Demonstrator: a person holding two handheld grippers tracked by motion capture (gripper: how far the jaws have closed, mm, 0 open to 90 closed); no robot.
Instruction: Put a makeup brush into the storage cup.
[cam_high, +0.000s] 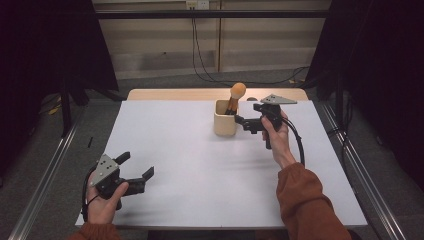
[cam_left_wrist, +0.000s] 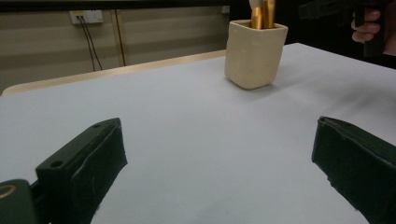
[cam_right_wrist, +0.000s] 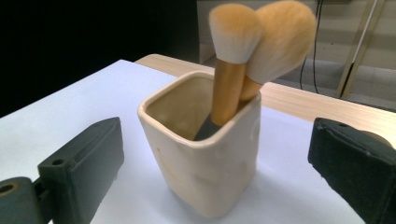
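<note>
1. The cup (cam_high: 225, 124) stands upright toward the far side of the white desk (cam_high: 200, 175), with two brushes (cam_right_wrist: 243, 56) leaning in it, bristles up.
2. The right gripper (cam_high: 240, 120) sits just beside the cup, its jaws spread wide and gripping nothing; the cup shows between them in the right gripper view.
3. The left gripper (cam_high: 135, 167) rests near the desk's near left corner, well apart from the cup, jaws open and empty.
</note>
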